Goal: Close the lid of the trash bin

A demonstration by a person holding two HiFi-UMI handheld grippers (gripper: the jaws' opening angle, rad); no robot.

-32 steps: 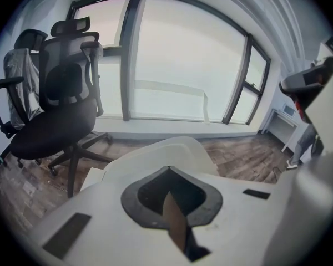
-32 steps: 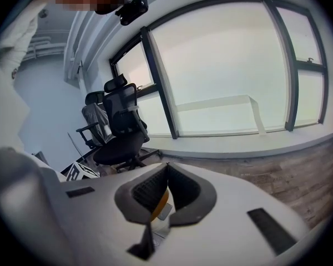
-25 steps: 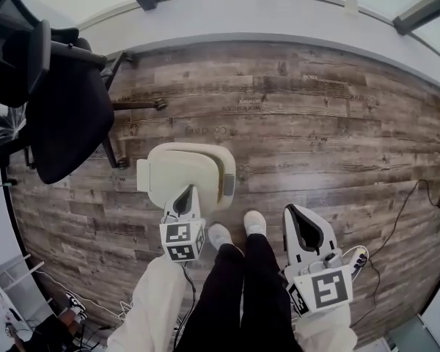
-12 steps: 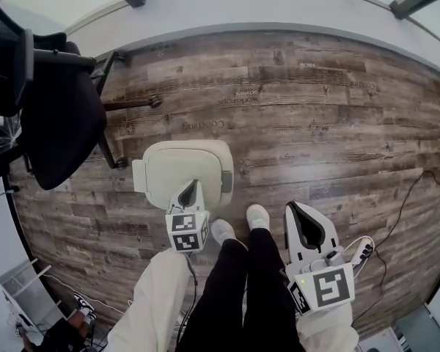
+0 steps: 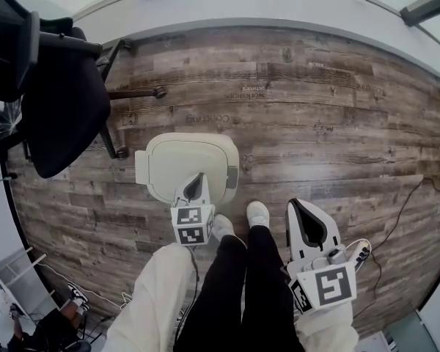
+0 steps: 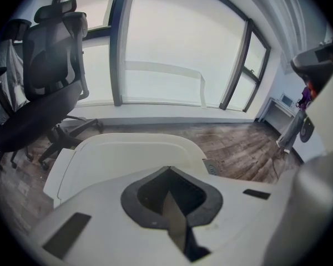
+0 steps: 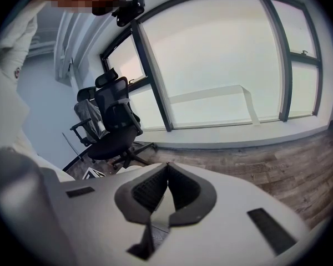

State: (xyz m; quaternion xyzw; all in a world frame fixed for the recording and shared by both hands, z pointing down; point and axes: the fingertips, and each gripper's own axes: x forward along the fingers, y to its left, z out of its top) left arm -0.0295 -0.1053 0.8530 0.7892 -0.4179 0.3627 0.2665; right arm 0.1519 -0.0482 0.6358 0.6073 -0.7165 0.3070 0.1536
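A cream trash bin [image 5: 183, 163] stands on the wood floor in front of the person's feet, its lid [image 6: 127, 154] lying flat on top. My left gripper [image 5: 199, 176] is shut, with nothing between its jaws, and its tip is over the near edge of the lid; from its own camera the left gripper [image 6: 167, 168] points across the lid toward the window. Whether it touches the lid I cannot tell. My right gripper [image 5: 295, 204] hangs to the right of the person's legs, away from the bin. Its jaws are shut too, and the right gripper [image 7: 167, 164] holds nothing.
A black office chair [image 5: 59, 101] stands left of the bin, its wheeled base [image 5: 125, 94] close behind it. A power strip and cables [image 5: 361, 254] lie on the floor at the right. The person's shoes [image 5: 238, 222] are just in front of the bin. A window wall runs along the far side.
The left gripper has shifted slightly to the right along the near edge of the lid. The right gripper has stayed where it was. The lid looks flat throughout.
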